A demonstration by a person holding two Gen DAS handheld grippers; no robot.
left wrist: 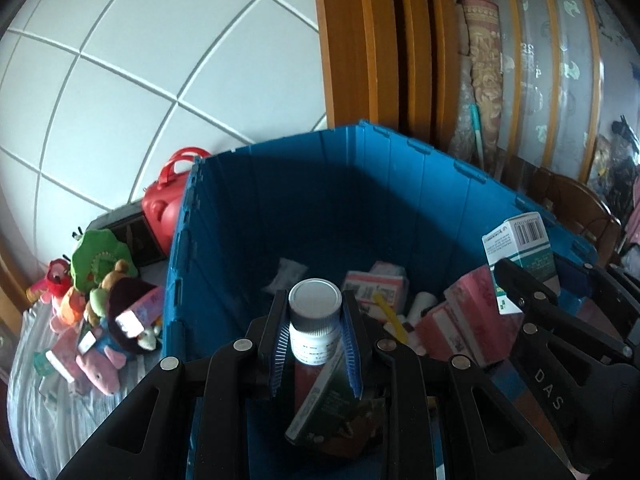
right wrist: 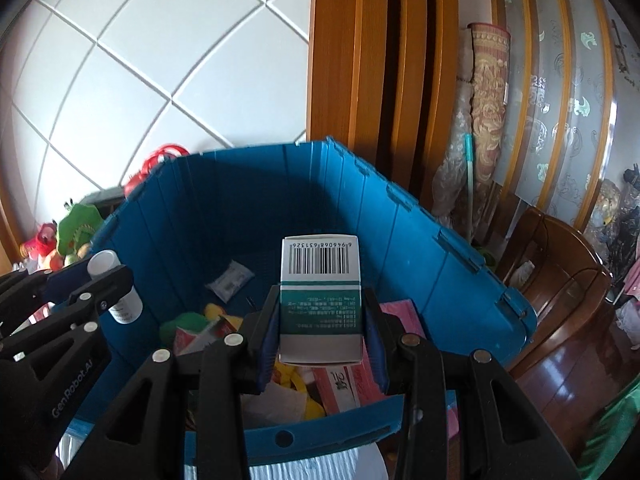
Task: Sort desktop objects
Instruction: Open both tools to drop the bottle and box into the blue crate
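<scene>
My left gripper (left wrist: 316, 328) is shut on a small white bottle (left wrist: 315, 320) with a grey ribbed cap, held over the open blue crate (left wrist: 256, 240). My right gripper (right wrist: 321, 320) is shut on a white and green medicine box (right wrist: 320, 300) with a barcode on top, also above the blue crate (right wrist: 192, 216). In the left wrist view the medicine box (left wrist: 520, 256) shows at the right, held by the other gripper. The bottle (right wrist: 116, 288) appears at the left of the right wrist view. Inside the crate lie pink boxes (left wrist: 468, 316), a small white packet (right wrist: 230, 280) and other items.
Plush toys (left wrist: 96, 292) and a red case (left wrist: 168, 204) lie left of the crate on a striped cloth. A wooden door frame (left wrist: 360, 40), a rolled mat (right wrist: 488, 112) and a dark wooden chair (right wrist: 560, 264) stand behind and to the right. White tiled wall is at the back.
</scene>
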